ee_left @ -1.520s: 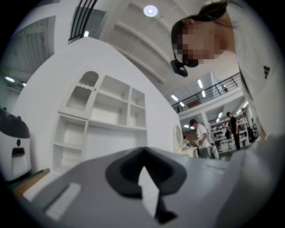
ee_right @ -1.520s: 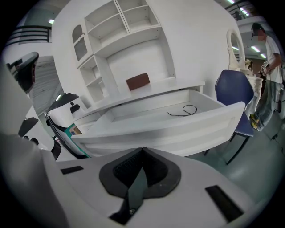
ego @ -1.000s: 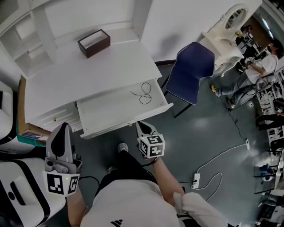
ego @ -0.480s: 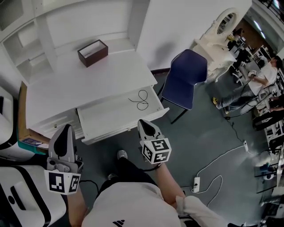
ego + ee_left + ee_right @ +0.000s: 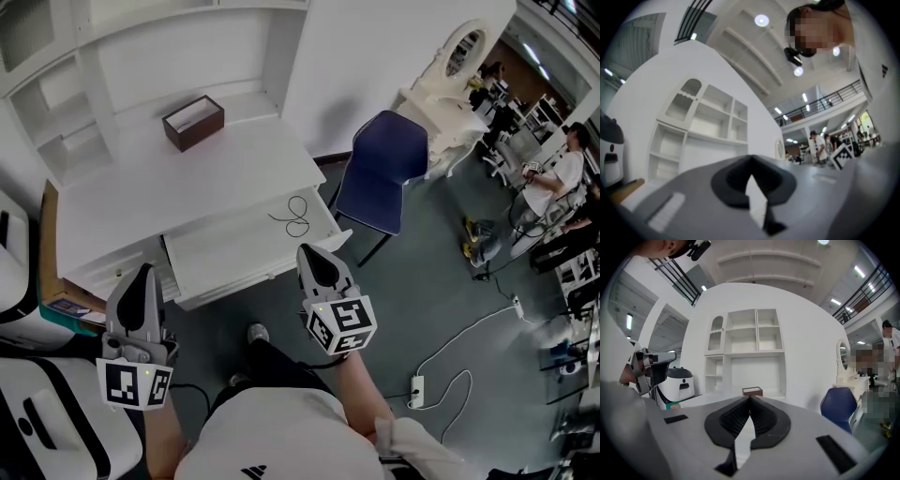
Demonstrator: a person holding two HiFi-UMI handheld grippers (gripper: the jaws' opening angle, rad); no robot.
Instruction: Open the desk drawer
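Observation:
The white desk [image 5: 169, 183] has its wide drawer [image 5: 225, 246] pulled out. A thin black cable loop [image 5: 295, 217] lies in the drawer's right end. My right gripper [image 5: 311, 253] hovers just in front of the drawer's right front corner, shut and empty, touching nothing. In the right gripper view its jaws [image 5: 750, 397] meet at the tips and face the desk's shelf unit [image 5: 750, 348]. My left gripper [image 5: 141, 272] hangs in front of the desk's left end, also shut and empty [image 5: 751, 157].
A brown open box [image 5: 193, 122] sits at the back of the desktop. A blue chair [image 5: 380, 173] stands right of the desk. A white machine [image 5: 37, 412] fills the lower left. A power strip with its cable [image 5: 414, 380] lies on the floor at right.
My right gripper has risen from the drawer's front edge and tilted up toward level. The drawer stays open. The left gripper has hardly moved.

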